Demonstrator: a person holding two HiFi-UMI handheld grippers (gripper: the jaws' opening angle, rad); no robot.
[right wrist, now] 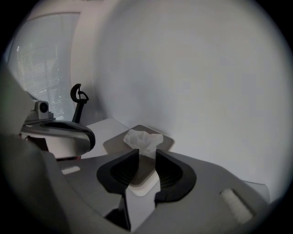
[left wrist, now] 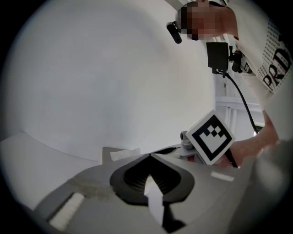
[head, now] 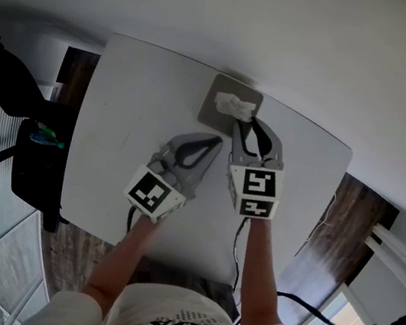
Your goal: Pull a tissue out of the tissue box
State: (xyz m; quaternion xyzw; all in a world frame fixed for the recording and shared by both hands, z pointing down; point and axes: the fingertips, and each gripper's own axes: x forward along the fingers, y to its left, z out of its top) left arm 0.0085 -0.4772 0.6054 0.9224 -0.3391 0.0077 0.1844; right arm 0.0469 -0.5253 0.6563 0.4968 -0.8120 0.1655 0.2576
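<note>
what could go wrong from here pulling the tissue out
Nothing pins the tissue box: the left gripper is shut and not on it, so the box may lift with the tissue. The right gripper is open just short; its fingers might nip only a corner and tear it.

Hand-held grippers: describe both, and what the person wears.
The left hand-held gripper and right hand-held gripper: grey bodies, black jaw linings, each with a cube of black-and-white square markers. A black cable trails from the right one. White T-shirt with black lettering.
</note>
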